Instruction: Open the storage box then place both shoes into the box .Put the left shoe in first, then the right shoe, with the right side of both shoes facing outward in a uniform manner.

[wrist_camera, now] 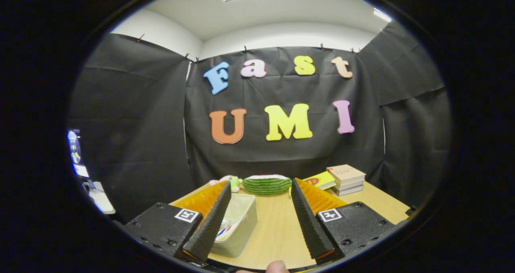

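1. Claw [260,220] stands wide open with nothing between its fingers, hovering over the near edge of the counter [277,232].
2. Just ahead of my left finger sits a pale fabric bin [238,224], its top open, with something white, red and blue inside; whether that is a shoe I cannot tell. I take this bin for the storage box, though I am not sure of it.
3. By my judgement its walls are soft and light: they would buckle under a hard pinch and slide on the smooth wood, so I would take it by the stiffer top rim.
4. Bare wood runs ahead between my fingers, giving open room to move.
5. Along the far edge lie a small plush toy [229,181], a watermelon-patterned cushion [267,184], a yellow book [320,180] and, toward the far right corner, stacked books [346,179].
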The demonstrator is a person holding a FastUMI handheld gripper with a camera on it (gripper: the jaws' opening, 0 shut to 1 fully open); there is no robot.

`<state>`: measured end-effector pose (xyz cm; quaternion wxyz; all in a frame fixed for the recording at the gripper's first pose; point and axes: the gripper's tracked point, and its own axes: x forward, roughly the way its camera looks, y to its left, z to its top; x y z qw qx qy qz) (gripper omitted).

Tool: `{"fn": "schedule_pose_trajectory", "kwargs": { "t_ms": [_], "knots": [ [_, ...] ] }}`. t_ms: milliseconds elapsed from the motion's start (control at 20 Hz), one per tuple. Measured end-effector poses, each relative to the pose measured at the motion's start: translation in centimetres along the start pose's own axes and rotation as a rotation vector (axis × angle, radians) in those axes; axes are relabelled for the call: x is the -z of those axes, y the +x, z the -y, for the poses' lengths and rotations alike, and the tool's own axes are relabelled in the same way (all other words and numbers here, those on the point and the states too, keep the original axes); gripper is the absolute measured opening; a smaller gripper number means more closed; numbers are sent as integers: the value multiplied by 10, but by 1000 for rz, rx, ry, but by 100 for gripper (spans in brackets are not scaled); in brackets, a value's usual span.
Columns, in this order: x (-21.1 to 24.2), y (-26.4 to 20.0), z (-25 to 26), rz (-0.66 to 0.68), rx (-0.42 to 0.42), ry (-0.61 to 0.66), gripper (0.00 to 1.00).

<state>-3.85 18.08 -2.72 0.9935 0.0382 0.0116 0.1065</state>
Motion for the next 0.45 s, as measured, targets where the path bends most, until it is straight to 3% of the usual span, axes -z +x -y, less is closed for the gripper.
{"fn": "schedule_pose_trajectory", "kwargs": {
  "t_ms": [300,450],
  "knots": [
    [-11,-1,15,28,55,-11,92],
    [-8,-2,10,14,44,-10,93]
  ]
}}
